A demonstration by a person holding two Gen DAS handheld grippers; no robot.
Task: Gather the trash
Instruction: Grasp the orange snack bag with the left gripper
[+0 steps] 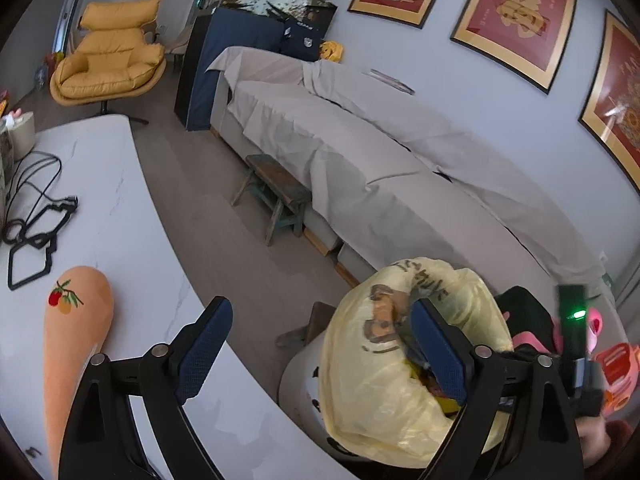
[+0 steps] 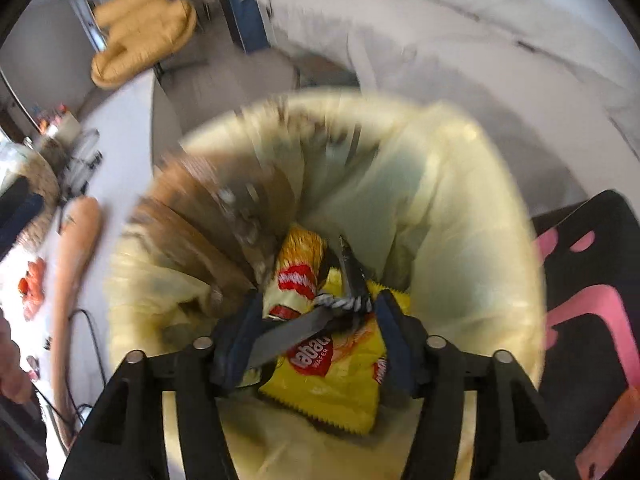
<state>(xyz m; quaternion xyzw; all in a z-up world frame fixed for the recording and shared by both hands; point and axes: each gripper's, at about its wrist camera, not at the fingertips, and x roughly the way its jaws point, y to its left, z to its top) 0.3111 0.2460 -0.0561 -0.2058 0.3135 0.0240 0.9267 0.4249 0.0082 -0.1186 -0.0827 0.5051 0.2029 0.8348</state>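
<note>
A white bin [image 1: 298, 384] lined with a pale yellow bag [image 1: 372, 396] stands on the floor beside the white table. My right gripper [image 2: 320, 300] points down into the bag [image 2: 460, 240]. It is open, and a dark grey flat strip [image 2: 292, 336] with a black-and-white twisted bit leans on its left pad. Yellow wafer wrappers [image 2: 328, 384] lie at the bottom of the bag. My left gripper [image 1: 320, 304] hangs open and empty by the table's edge, its right finger over the bag's rim. The view into the bin is blurred.
A white marble table [image 1: 120, 220] carries black cables [image 1: 36, 216] and a long orange cushion [image 1: 76, 320]. Behind the bin run a grey covered sofa [image 1: 360, 140] and a small wooden stool [image 1: 276, 196]. A black cloth with pink print [image 2: 592, 280] lies right of the bin.
</note>
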